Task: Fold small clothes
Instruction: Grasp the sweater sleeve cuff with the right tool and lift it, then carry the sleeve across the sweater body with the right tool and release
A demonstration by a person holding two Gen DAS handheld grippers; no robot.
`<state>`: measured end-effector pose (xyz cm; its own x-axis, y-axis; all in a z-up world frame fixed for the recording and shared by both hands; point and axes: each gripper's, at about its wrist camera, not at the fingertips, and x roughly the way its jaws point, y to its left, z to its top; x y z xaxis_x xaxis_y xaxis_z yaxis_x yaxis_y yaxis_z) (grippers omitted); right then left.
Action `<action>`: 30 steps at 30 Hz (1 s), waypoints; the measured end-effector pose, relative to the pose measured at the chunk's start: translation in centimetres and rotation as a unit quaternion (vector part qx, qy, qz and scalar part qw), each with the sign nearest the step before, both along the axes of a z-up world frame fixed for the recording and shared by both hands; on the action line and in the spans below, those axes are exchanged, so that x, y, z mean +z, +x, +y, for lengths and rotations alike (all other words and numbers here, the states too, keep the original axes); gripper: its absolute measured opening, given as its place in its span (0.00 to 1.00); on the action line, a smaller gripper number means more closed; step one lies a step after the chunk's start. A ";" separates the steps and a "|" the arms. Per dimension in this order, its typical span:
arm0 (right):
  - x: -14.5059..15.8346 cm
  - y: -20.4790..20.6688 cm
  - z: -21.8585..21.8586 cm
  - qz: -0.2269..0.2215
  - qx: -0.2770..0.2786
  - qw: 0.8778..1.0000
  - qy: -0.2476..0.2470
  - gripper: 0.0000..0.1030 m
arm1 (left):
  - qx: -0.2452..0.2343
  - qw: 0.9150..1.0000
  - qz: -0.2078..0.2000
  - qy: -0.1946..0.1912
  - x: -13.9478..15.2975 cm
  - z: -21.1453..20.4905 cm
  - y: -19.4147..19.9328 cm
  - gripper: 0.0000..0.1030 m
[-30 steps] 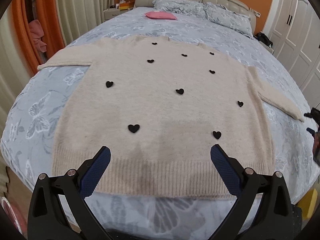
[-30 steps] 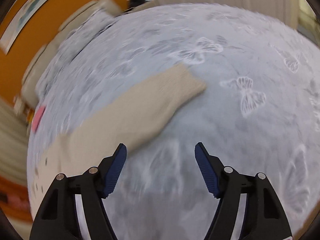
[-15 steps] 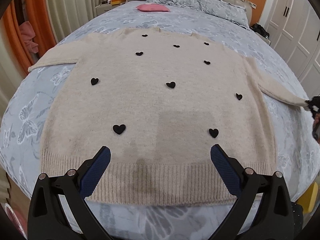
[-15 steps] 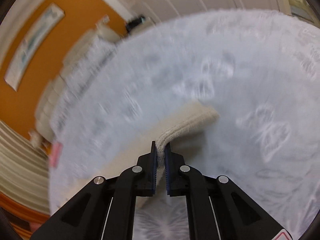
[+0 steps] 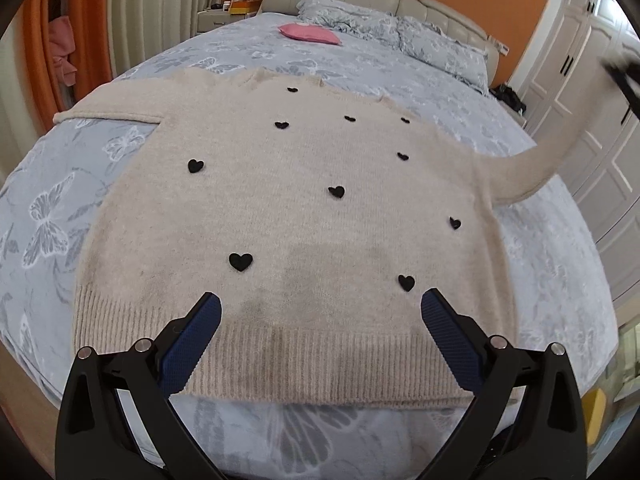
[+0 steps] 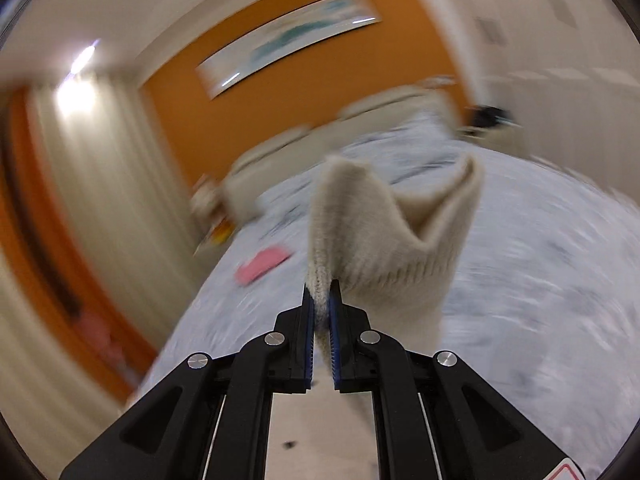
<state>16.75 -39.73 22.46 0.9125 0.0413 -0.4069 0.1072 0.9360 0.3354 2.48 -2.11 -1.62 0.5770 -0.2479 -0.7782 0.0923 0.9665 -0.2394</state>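
Observation:
A beige knitted sweater (image 5: pixel 304 208) with several black hearts lies flat, front up, on the bed. My left gripper (image 5: pixel 320 312) is open and empty, hovering just above the ribbed hem. The sweater's right sleeve (image 5: pixel 532 168) is lifted off the bed toward the upper right. My right gripper (image 6: pixel 321 300) is shut on the ribbed cuff of that sleeve (image 6: pixel 384 236) and holds it in the air; it shows blurred at the right edge of the left wrist view (image 5: pixel 624 76). The left sleeve (image 5: pixel 108 114) lies flat to the left.
The bed (image 5: pixel 60 200) has a grey butterfly-print cover. A pink item (image 5: pixel 310 33) lies near the pillows (image 5: pixel 440 48) by the headboard. White wardrobe doors (image 5: pixel 592 92) stand on the right, curtains (image 5: pixel 152 20) and a nightstand on the left.
My right gripper closed on the right sleeve's cuff and raised it off the bed, swinging upward. My left gripper stayed open and drew slightly closer over the hem.

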 end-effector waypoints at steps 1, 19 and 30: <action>-0.4 1.9 3.8 0.013 0.034 0.999 -0.019 0.06 | 0.004 1.000 0.000 -0.007 0.1 0.4 0.0 0.95; -20.4 2.0 8.0 0.189 0.035 0.981 -0.022 0.53 | 0.099 0.978 0.052 -0.176 -2.5 6.6 10.8 0.95; -27.0 1.5 1.7 0.241 0.018 0.970 -0.019 0.54 | 0.163 0.971 0.068 -0.162 -7.4 3.4 25.8 0.73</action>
<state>18.27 -38.03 -4.53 0.6135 0.0461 -0.7884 0.2108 0.9525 0.2198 28.29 1.27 -9.07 0.5635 -0.3131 -0.7645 -0.2598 0.8113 -0.5237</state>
